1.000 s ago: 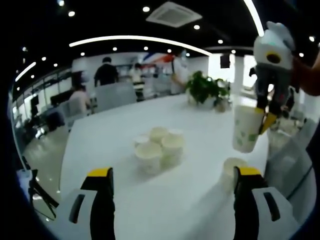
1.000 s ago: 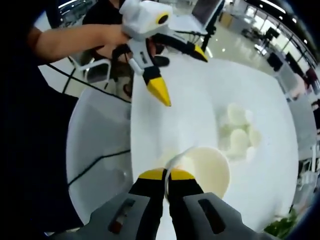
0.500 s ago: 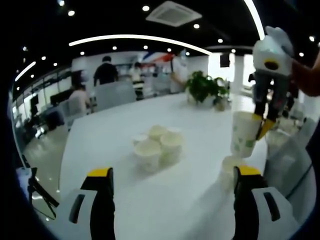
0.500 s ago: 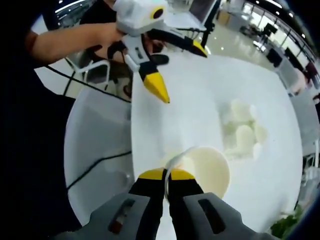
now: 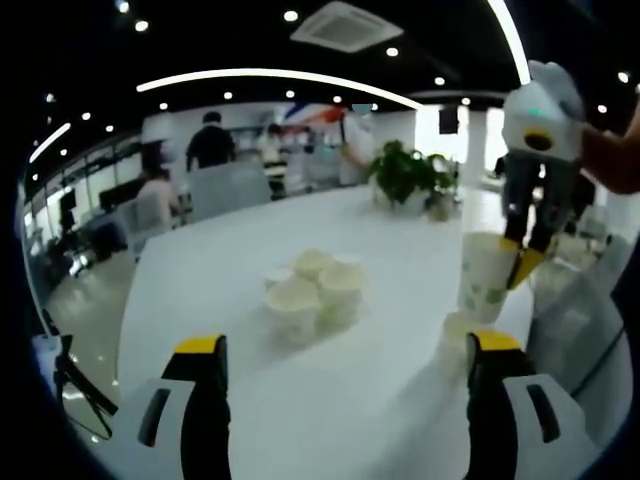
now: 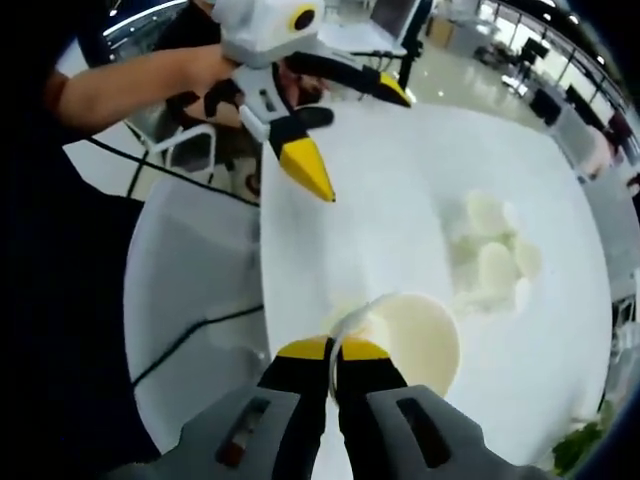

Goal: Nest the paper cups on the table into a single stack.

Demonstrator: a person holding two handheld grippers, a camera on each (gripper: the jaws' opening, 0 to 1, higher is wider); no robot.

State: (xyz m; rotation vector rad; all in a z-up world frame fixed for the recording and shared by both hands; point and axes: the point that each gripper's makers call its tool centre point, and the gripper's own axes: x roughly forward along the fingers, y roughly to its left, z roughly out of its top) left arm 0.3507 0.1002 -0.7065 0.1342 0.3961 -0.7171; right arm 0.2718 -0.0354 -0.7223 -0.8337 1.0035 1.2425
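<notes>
Your right tool point(image 6: 333, 350), pinched on white green-print paper cup point(image 5: 484, 277)'s rim above lone white cup point(image 5: 456, 332) at 4 o'clock on white desk point(image 5: 300, 380); left tool point(image 5: 345, 345) wide open, empty. Risk: thin rim grip lets cup tilt, missing target w/ off-centre drop.

potted plant point(image 5: 405, 178), people standing point(image 5: 212, 145), ceiling lights point(image 5: 292, 17)

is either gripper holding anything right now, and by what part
The right gripper holds a paper cup by its rim, jaws shut on the edge. The left gripper is open and holds nothing.
</notes>
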